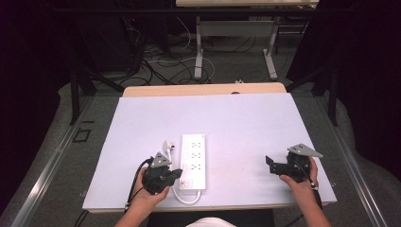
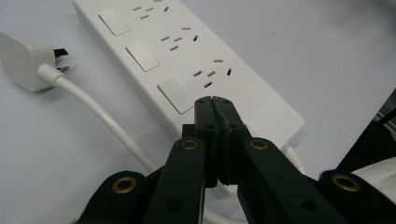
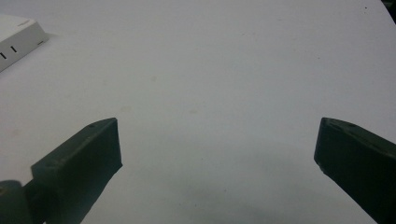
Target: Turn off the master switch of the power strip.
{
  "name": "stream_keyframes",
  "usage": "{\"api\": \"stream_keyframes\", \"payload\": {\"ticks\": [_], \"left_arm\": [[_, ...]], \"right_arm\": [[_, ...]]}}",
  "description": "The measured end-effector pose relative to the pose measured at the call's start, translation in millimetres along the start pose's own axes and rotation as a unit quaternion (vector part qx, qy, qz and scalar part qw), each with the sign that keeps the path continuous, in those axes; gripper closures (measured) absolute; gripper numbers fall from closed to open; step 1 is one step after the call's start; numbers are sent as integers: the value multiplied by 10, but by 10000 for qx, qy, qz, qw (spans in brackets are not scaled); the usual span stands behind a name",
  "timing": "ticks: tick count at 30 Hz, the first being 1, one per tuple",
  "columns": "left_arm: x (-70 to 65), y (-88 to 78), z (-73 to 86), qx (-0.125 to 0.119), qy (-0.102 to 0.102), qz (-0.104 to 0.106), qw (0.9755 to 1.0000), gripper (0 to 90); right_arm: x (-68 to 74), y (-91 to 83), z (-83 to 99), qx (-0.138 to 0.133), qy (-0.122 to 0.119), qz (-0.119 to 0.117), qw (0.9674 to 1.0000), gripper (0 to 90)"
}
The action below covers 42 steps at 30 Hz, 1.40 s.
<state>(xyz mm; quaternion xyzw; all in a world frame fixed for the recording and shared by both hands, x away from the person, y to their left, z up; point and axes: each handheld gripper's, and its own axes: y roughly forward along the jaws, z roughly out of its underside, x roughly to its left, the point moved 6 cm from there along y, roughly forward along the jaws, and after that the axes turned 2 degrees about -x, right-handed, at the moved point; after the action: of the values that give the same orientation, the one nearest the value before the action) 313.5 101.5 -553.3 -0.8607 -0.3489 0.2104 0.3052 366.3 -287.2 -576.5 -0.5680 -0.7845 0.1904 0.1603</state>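
A white power strip (image 1: 194, 161) with several sockets and switches lies on the white table top (image 1: 236, 123). Its white plug (image 1: 168, 145) rests just left of it, and the cable (image 1: 186, 196) loops round the near end. My left gripper (image 1: 178, 173) is shut with nothing in it, its tips hovering at the strip's near left edge. In the left gripper view the closed tips (image 2: 214, 100) sit over the power strip (image 2: 187, 56) beside a switch, with the plug (image 2: 23, 60) at far left. My right gripper (image 1: 270, 164) stands open, well right of the strip.
In the right gripper view the open gripper (image 3: 217, 135) faces bare table, with a corner of the power strip (image 3: 16, 35) at upper left. Beyond the table's far edge are desk legs (image 1: 198, 52) and floor cables (image 1: 161, 66).
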Motion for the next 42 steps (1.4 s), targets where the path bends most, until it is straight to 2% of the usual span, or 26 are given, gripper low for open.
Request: {"api": "stream_keyframes", "payload": {"ticks": [8, 9, 12, 14, 16, 18, 19, 25, 27, 29, 31, 33, 42], "left_arm": [[-46, 19, 10, 119, 88, -5, 9999, 900], [-54, 28, 8, 67, 77, 23, 9999, 900], [-68, 35, 14, 115, 56, 32, 9999, 900], [-67, 39, 19, 171, 124, 34, 9998, 900], [-86, 56, 24, 161, 80, 72, 9998, 900], [-89, 62, 29, 221, 160, 59, 9996, 900], [-104, 74, 32, 205, 108, 87, 9997, 900], [-114, 106, 45, 266, 168, 65, 9995, 900], [-137, 117, 51, 286, 112, 127, 9994, 900], [-138, 126, 56, 314, 213, 106, 9992, 900], [-164, 141, 66, 343, 162, 129, 9992, 900], [-172, 155, 74, 359, 238, 126, 9990, 900], [-199, 206, 102, 414, 194, 172, 9988, 900]], "right_arm": [[17, 0, 1, -3, 36, -36, 10000, 2], [17, 0, 1, -3, 36, -36, 10000, 2], [17, 5, -2, -36, -3, -2, 10000, 2], [21, 7, 0, -33, 25, 5, 10000, 2], [20, 6, 0, -29, 34, -10, 10000, 3], [20, 6, -1, -30, 33, -11, 10000, 3], [20, 5, -1, -29, 29, -8, 10000, 3], [22, 4, 0, -29, 26, -4, 10000, 3], [20, 6, 0, -28, 26, -6, 10000, 3], [20, 4, 0, -28, 28, -7, 10000, 3], [21, 4, -1, -33, 22, 4, 10000, 3], [23, 5, -1, -29, 30, -5, 10000, 3], [11, 4, 3, -1, 5, -37, 10000, 5]]}}
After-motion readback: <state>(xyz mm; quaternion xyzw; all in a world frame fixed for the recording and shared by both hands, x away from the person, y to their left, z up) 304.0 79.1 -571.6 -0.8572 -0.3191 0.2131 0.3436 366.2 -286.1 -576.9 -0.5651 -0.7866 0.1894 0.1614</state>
